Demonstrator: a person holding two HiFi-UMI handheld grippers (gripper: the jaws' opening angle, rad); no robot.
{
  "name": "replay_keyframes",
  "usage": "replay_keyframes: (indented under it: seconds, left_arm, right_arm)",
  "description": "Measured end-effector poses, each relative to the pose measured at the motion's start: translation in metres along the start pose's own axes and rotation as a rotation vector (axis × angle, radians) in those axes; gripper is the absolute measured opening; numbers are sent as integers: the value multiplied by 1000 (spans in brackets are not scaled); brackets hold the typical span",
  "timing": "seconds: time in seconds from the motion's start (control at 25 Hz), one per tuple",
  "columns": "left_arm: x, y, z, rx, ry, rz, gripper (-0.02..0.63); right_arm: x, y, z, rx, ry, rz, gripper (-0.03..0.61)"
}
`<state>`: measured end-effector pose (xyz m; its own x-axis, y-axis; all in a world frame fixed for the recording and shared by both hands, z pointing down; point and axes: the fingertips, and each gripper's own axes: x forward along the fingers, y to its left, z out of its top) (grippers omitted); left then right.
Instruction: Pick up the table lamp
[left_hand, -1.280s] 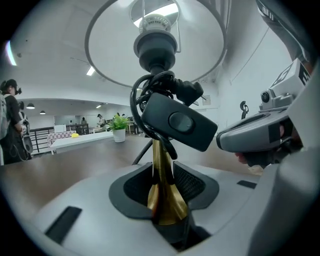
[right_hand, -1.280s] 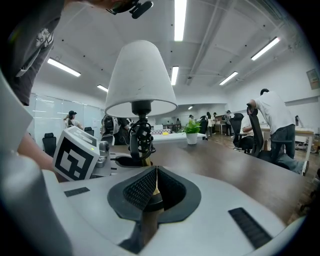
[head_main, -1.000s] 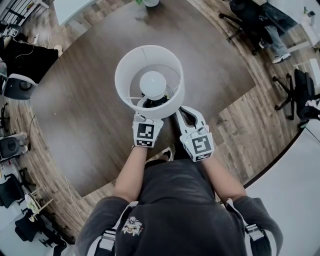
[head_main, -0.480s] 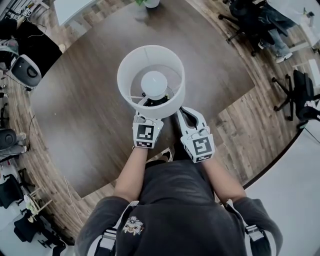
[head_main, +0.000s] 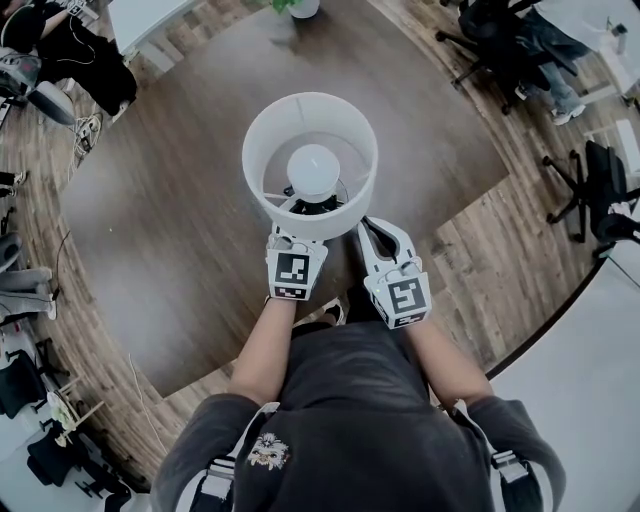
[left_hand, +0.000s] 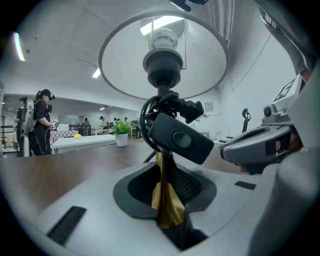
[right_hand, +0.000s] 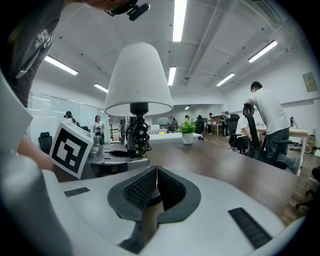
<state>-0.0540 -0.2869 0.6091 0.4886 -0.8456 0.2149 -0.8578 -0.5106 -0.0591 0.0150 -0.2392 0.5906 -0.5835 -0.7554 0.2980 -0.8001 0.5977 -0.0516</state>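
Left gripper view: my left fingers (left_hand: 139, 190) have just been closing and now pinch the brass stem of the white drum-shaded table lamp (left_hand: 167, 207). Grip looks set, lift is next. Lamp is at the near edge of the dark wood table (head_main: 170, 220), base hidden. Right fingers (right_hand: 141, 189) are pressed together, empty, beside it. Only container: white pot (right_hand: 188, 139) at the table's far end, holding a green plant (right_hand: 188, 127).

Looked down on a big brown bench (head_main: 170, 210) standing on a wood floor (head_main: 480, 262). Saw a small green plant (right_hand: 187, 127) in a white pot (right_hand: 187, 138) at its far edge. Spotted black chairs (head_main: 603, 190) off to the right and a white table (head_main: 145, 18) far left.
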Motion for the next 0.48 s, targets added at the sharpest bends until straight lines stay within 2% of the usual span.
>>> replay_keyframes:
  seconds: [0.48]
  left_arm:
    - [-5, -4, 34, -6, -77, -9, 91]
  right_arm:
    - [-6, -6, 8, -22, -36, -13, 26]
